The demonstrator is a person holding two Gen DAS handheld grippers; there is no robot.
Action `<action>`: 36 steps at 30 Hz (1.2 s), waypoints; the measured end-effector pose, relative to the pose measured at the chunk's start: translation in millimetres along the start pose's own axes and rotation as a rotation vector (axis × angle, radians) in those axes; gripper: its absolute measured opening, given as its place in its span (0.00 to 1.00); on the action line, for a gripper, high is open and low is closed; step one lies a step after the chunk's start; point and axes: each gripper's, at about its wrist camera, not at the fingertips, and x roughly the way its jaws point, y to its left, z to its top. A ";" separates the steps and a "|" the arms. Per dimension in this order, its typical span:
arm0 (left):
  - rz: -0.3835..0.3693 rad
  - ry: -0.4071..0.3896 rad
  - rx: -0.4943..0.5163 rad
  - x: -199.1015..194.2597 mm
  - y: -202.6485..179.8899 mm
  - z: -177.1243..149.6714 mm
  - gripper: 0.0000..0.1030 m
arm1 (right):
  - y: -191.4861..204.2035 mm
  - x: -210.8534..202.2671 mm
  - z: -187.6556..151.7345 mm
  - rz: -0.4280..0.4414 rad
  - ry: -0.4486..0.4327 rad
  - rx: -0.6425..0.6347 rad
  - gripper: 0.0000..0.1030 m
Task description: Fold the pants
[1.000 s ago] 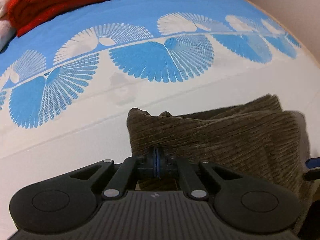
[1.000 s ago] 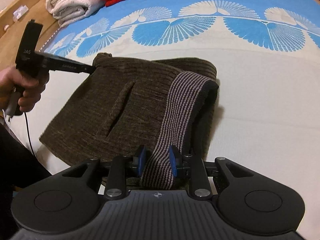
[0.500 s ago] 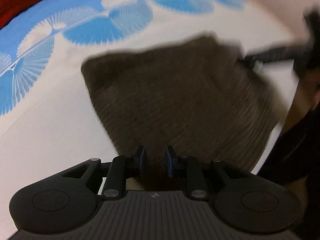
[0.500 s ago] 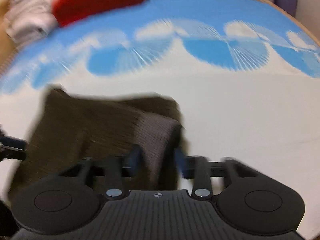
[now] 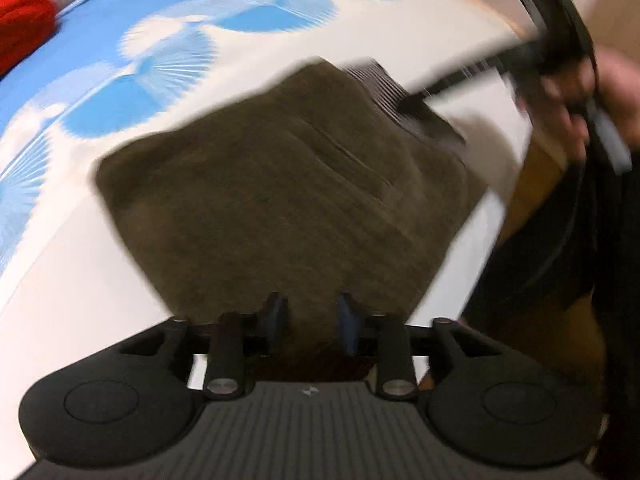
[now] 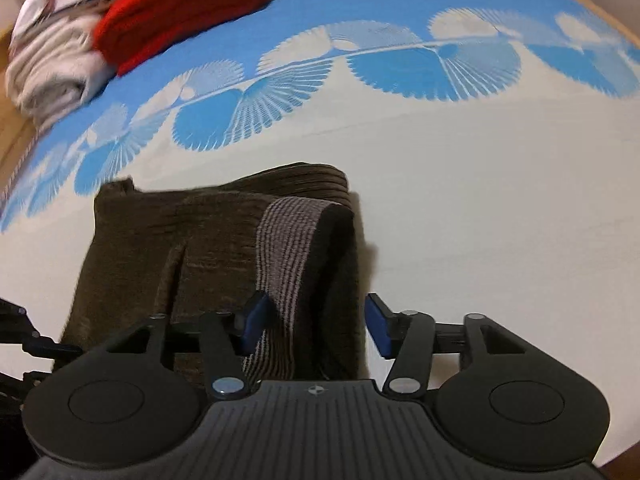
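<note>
The brown ribbed pants (image 5: 288,200) lie folded into a compact square on the bed cover. My left gripper (image 5: 312,320) hovers at their near edge, jaws opening, with brown cloth showing between the blue pads but not pinched. In the right wrist view the pants (image 6: 192,240) show a striped waistband (image 6: 288,248) folded over their right side. My right gripper (image 6: 316,320) straddles that band, its jaws opening and its pads off the cloth. The right gripper (image 5: 420,96) also shows blurred in the left wrist view, at the band's far corner, held by a hand (image 5: 600,92).
The blue and white patterned bed cover (image 6: 480,184) stretches far beyond the pants. A red folded garment (image 6: 180,12) and pale folded clothes (image 6: 52,64) are stacked at the far left corner. The person's dark clothing (image 5: 580,240) stands at the bed's edge.
Both grippers were shut on the pants and have let go: the left off a brown corner, the right off the striped waistband. The left gripper has swung round to another edge.
</note>
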 end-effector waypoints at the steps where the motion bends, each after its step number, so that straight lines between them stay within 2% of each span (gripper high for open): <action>1: 0.018 -0.015 -0.031 -7.3 6.9 2.0 0.46 | -2.7 0.7 -0.2 0.000 0.007 0.024 0.63; 3: 0.050 -0.049 -0.104 -22.1 23.6 6.9 0.65 | -6.4 5.3 -1.3 0.020 0.036 0.063 0.65; 5: 0.061 -0.095 -0.192 -32.3 41.3 10.1 0.76 | -5.5 10.2 -2.8 0.051 0.068 0.066 0.66; 7: 0.052 -0.140 -0.297 -32.5 60.1 12.2 0.82 | -1.6 16.2 -3.8 0.059 0.097 0.044 0.70; 9: 0.028 -0.163 -0.434 -22.9 80.4 7.1 0.84 | 2.0 20.9 -4.9 0.065 0.121 0.025 0.73; 12: 0.033 -0.083 -0.571 0.2 101.7 13.7 0.84 | 4.4 27.7 -4.4 0.068 0.145 0.023 0.77; 16: 0.020 -0.051 -0.618 20.3 112.3 20.7 0.84 | 5.8 35.2 -1.1 0.069 0.168 0.041 0.80; 19: -0.040 -0.002 -0.687 37.1 123.6 15.0 0.84 | 6.1 40.2 0.2 0.068 0.179 0.046 0.83; 22: -0.077 0.044 -0.703 57.4 125.4 11.7 0.84 | 6.4 43.7 2.0 0.071 0.184 0.053 0.83; 24: -0.107 0.054 -0.705 67.3 122.8 11.6 0.84 | 9.4 44.6 3.7 0.064 0.175 0.044 0.79; 27: -0.106 0.071 -0.691 81.5 120.5 15.6 0.83 | 15.3 38.8 7.4 0.055 0.129 0.015 0.62; 28: -0.100 0.065 -0.686 81.8 119.8 16.4 0.81 | 17.2 34.8 9.3 0.055 0.103 0.011 0.48; 29: -0.086 0.058 -0.675 81.4 118.8 17.9 0.74 | 17.0 31.9 12.6 0.069 0.083 0.017 0.36; 31: -0.069 0.035 -0.654 74.6 117.3 21.6 0.60 | 16.4 25.0 20.2 0.095 0.037 0.039 0.32; 32: -0.066 0.007 -0.648 67.0 117.1 25.9 0.50 | 18.4 22.1 24.1 0.103 0.014 0.038 0.30; 33: -0.063 -0.024 -0.640 59.5 117.8 29.0 0.44 | 21.2 20.1 27.2 0.106 -0.007 0.032 0.29; 36: 0.000 -0.116 -0.598 38.2 118.9 38.0 0.42 | 34.1 14.6 39.4 0.120 -0.090 0.014 0.27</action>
